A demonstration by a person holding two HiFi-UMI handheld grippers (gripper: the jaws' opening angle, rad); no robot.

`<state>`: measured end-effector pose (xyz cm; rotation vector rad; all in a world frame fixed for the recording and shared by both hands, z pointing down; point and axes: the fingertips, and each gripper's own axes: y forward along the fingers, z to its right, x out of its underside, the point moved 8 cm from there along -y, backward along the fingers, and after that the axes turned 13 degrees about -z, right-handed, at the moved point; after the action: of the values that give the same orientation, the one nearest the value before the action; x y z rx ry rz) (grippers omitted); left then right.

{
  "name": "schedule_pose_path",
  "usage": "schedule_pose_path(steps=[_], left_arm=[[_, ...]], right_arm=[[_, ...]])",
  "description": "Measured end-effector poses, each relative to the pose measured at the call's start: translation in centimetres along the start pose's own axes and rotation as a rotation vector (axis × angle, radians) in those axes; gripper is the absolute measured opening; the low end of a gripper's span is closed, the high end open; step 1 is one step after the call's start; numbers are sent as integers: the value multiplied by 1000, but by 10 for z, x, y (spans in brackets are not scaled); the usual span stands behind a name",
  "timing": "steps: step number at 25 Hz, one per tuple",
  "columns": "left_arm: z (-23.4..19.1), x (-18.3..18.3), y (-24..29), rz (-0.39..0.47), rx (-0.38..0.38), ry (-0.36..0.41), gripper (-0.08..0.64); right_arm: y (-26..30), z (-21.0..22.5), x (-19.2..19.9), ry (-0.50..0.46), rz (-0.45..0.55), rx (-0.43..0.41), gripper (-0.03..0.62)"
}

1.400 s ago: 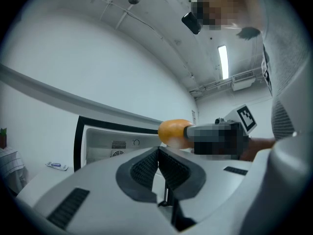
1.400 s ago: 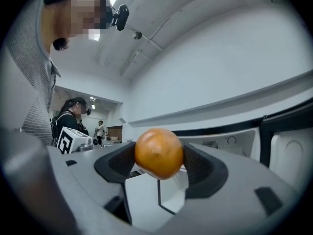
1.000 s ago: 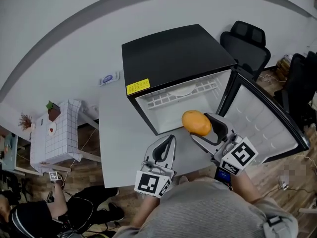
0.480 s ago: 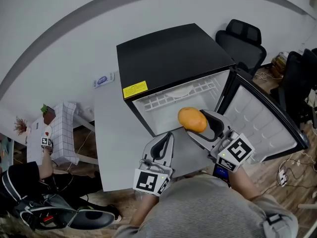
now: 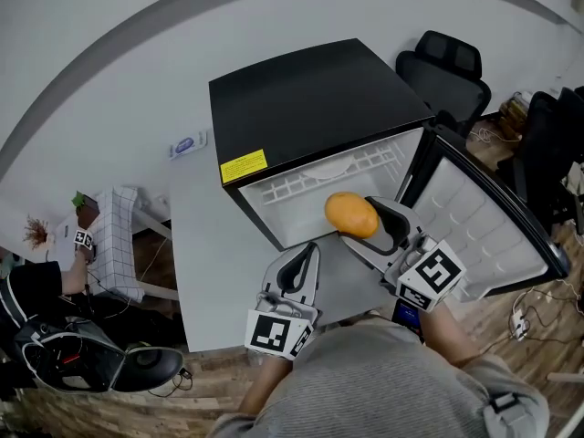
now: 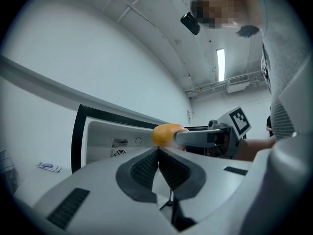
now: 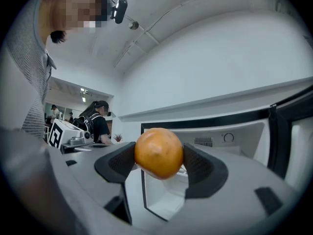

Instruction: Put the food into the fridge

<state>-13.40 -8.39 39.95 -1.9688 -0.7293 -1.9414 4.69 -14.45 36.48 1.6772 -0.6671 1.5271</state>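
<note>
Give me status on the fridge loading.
Done: the fridge door is open. In hand: the right gripper has its jaws clamped on an orange, just outside the opening; the left gripper is shut and empty. Remaining: move the orange inside, release it, probably close the door.

Over on the left, a small table (image 5: 117,245) under a white checked cloth, with a little plant (image 5: 84,206) on top. A person (image 5: 36,290) in black is low beside it, over the wooden floor (image 5: 119,409). A small blue-and-white item (image 5: 185,144) (too small to identify) lies at the grey surface's (image 5: 205,263) far edge. On the right, a black office chair (image 5: 453,62) and loose cables (image 5: 534,322).
</note>
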Motion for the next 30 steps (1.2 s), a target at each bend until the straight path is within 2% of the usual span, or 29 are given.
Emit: schedule_pose_path(steps=[10, 30], left_arm=[[-3, 5, 1, -15, 6, -6, 11], [-15, 19, 3, -37, -16, -42, 11]], right_arm=[[16, 10, 2, -12, -10, 13, 311], [75, 59, 27, -17, -106, 67, 311]])
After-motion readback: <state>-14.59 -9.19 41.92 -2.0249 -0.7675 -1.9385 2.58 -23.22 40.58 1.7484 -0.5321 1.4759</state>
